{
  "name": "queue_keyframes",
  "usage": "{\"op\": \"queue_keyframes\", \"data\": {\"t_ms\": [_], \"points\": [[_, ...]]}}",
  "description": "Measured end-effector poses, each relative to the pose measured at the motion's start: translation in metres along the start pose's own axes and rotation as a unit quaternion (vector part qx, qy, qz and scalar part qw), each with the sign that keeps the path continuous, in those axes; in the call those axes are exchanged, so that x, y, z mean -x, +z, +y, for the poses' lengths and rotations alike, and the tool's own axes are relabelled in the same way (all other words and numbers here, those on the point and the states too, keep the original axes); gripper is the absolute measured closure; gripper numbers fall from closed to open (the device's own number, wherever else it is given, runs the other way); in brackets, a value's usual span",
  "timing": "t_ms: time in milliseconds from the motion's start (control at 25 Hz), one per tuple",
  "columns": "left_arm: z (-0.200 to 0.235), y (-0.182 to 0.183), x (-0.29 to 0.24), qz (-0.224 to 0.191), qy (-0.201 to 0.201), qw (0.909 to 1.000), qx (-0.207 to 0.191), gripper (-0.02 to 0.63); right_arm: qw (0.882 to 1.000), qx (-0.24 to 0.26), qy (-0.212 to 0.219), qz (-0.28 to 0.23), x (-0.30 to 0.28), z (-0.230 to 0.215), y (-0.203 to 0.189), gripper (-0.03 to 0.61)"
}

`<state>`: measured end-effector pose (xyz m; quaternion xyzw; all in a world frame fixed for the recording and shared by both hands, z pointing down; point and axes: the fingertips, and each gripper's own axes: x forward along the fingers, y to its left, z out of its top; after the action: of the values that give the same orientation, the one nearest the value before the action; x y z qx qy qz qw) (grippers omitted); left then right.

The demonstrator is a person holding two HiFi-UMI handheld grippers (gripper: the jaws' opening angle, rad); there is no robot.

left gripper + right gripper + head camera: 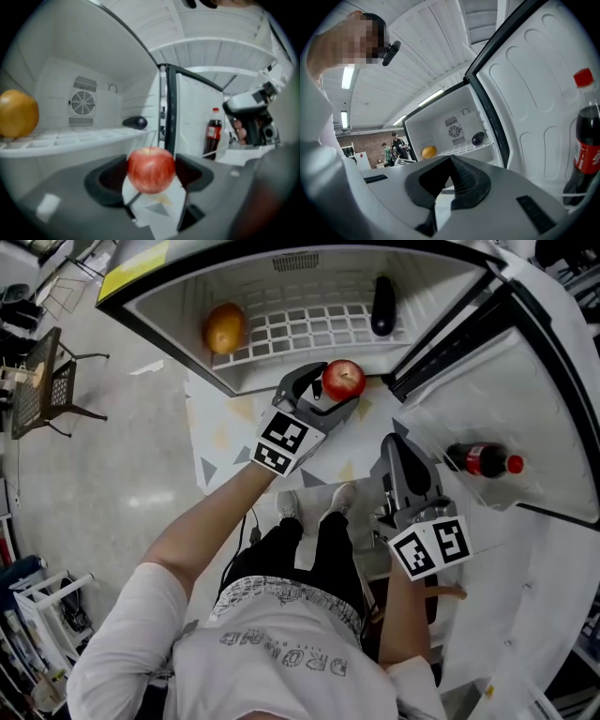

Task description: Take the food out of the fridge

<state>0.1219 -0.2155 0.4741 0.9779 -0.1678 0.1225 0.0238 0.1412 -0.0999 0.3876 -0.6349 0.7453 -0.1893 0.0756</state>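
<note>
The open fridge (178, 296) stood ahead, its door (534, 381) swung out to the right, with a white grid shelf (300, 329) inside. The right gripper (398, 448) hung beside the door, jaws together on nothing. A cola bottle (480, 460) stood in the door rack near it. An orange fruit (225, 327) lay at the shelf's left and a dark rounded item (382, 306) at its right, well apart. A red apple (343, 380) sat clenched between the jaws of the left gripper (323, 395), at the fridge's front edge
</note>
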Motion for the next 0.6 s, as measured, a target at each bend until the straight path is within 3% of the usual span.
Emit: {"op": "queue_keyframes", "data": {"t_ms": [600], "points": [[-0.007,0.065,0.059,-0.025,0.019,0.9995,-0.008,0.285,0.999,0.027,0.010,-0.024,0.002,0.032,0.047,0.589]]}}
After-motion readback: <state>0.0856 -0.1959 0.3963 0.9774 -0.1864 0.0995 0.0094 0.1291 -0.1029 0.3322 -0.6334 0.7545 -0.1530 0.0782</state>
